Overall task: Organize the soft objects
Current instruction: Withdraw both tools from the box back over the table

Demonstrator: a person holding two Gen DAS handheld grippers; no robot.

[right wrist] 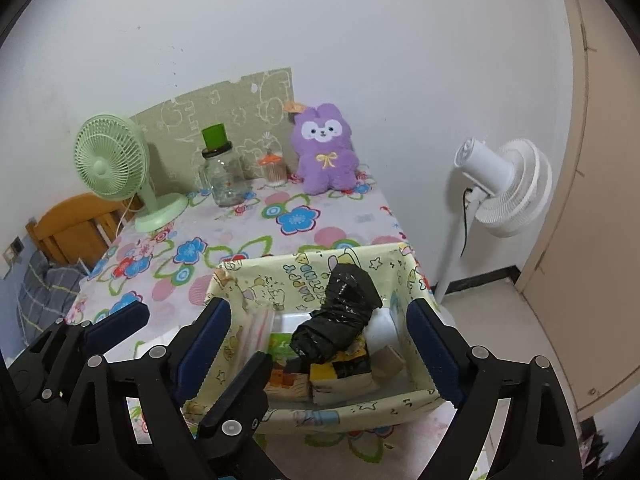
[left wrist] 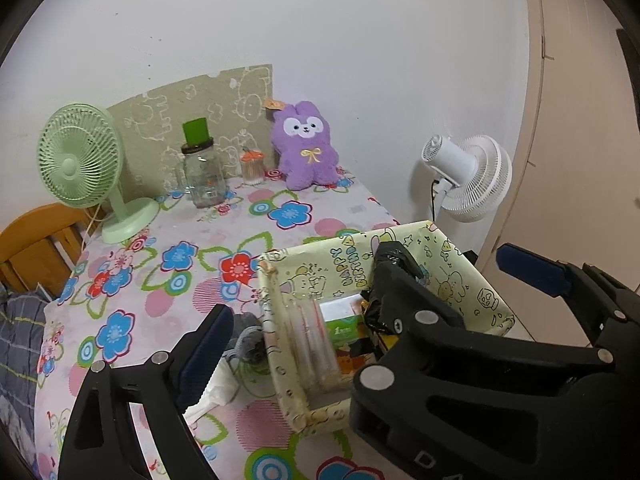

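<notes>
A yellow cartoon-printed box [left wrist: 320, 268] [right wrist: 356, 412] stands at the near right of the floral table [left wrist: 168, 304]. Inside it a crumpled black plastic bundle [right wrist: 340, 316] [left wrist: 394, 254] lies on several small packets [right wrist: 340, 376]. My right gripper [right wrist: 316, 304] hangs open over the box with nothing between its blue pads [right wrist: 208, 340]. My left gripper [left wrist: 364, 282] is open too and straddles the box's left wall; one right-gripper finger crosses between its fingers. A grey soft item [left wrist: 248, 340] and a white tissue [left wrist: 218, 394] lie left of the box. A purple plush bunny [left wrist: 306, 146] [right wrist: 326, 148] leans on the far wall.
At the back stand a green desk fan [left wrist: 80, 160], a glass jar with a green lid [left wrist: 202, 172] and a small orange-topped container [left wrist: 253, 168]. A white pedestal fan [right wrist: 504, 184] stands right of the table. A wooden chair [left wrist: 36, 248] and plaid bedding [left wrist: 20, 340] are at the left.
</notes>
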